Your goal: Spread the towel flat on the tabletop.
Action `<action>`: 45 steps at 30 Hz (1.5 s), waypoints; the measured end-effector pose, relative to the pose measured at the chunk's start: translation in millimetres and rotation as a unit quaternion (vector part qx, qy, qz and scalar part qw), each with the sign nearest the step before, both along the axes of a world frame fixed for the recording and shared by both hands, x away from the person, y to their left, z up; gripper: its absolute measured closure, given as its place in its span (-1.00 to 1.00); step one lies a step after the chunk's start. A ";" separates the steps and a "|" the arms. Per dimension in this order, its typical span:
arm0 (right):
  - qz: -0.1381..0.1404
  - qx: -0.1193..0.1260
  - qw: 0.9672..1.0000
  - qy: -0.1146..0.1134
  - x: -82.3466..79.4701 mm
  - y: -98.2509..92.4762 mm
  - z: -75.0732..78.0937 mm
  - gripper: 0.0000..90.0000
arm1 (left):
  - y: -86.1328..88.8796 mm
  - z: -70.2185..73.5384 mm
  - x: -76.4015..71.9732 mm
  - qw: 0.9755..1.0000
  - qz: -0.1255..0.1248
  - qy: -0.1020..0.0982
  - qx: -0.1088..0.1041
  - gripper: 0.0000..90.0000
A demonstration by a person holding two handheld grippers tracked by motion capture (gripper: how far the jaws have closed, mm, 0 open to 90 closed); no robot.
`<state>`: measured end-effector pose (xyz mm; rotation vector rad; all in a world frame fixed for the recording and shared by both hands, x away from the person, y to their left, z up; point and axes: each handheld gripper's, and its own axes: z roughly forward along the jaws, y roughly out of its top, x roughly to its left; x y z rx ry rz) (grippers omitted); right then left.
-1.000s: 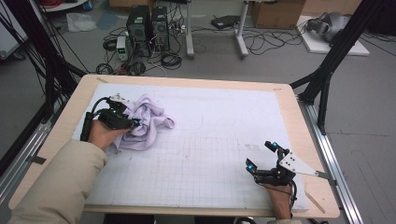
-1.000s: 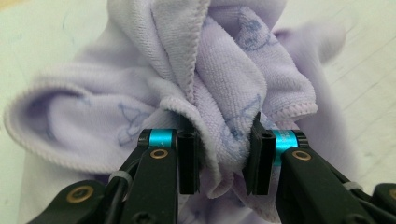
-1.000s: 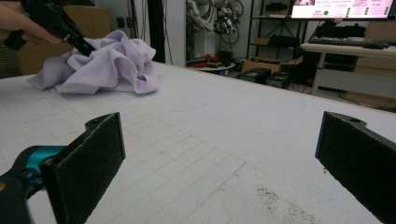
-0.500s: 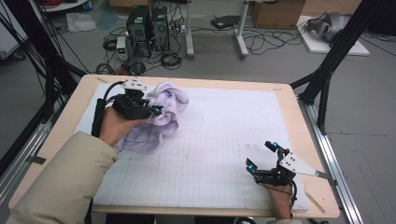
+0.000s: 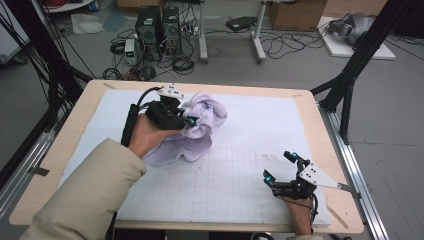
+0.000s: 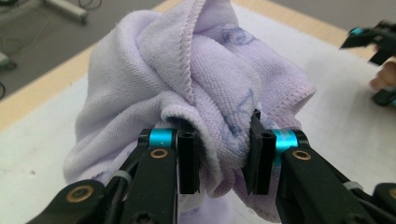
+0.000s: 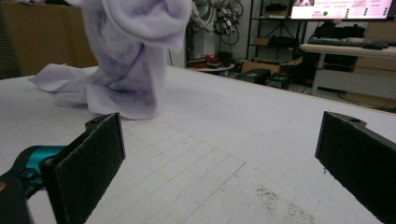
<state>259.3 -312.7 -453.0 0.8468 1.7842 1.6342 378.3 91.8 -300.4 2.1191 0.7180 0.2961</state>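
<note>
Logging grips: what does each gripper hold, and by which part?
Left gripper pinches a bunched fold of the lilac towel; right gripper holds nothing.

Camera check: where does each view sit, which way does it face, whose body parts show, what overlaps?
High view: above the person's side, facing forward and down on the white gridded mat; both forearms, left gripper, right gripper.
Left gripper view: along its jaws, clamped on the crumpled lilac terry towel.
Right gripper view: low over the mat, jaws wide, facing the towel.
Shared: towel and mat in all.

Black claws (image 6: 219, 158), cyan collars, brass screws; beige sleeve (image 5: 95, 195), black cable.
</note>
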 end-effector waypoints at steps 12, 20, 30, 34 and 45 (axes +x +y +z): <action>-0.001 0.001 1.000 0.003 -0.2 0.7 0.0 -0.99 | 2.0 -66.3 27.5 0.998 0.004 0.056 0.025 0.48; -0.002 0.005 1.000 0.002 0.4 -0.8 0.1 -0.99 | 16.5 -69.8 26.2 0.999 -0.026 0.031 -0.006 -0.48; 0.005 -0.023 1.000 0.018 3.7 9.5 10.5 -0.99 | 55.2 -55.2 9.8 0.998 -0.039 -0.010 -0.043 -0.89; 0.020 -0.029 0.999 0.013 4.5 17.9 22.0 -0.99 | 72.9 -56.0 1.4 0.998 -0.039 -0.013 -0.048 -0.96; 0.140 -0.072 0.987 0.026 25.6 80.0 58.8 -0.99 | 113.7 -67.7 -21.0 0.998 -0.036 -0.021 -0.037 -0.96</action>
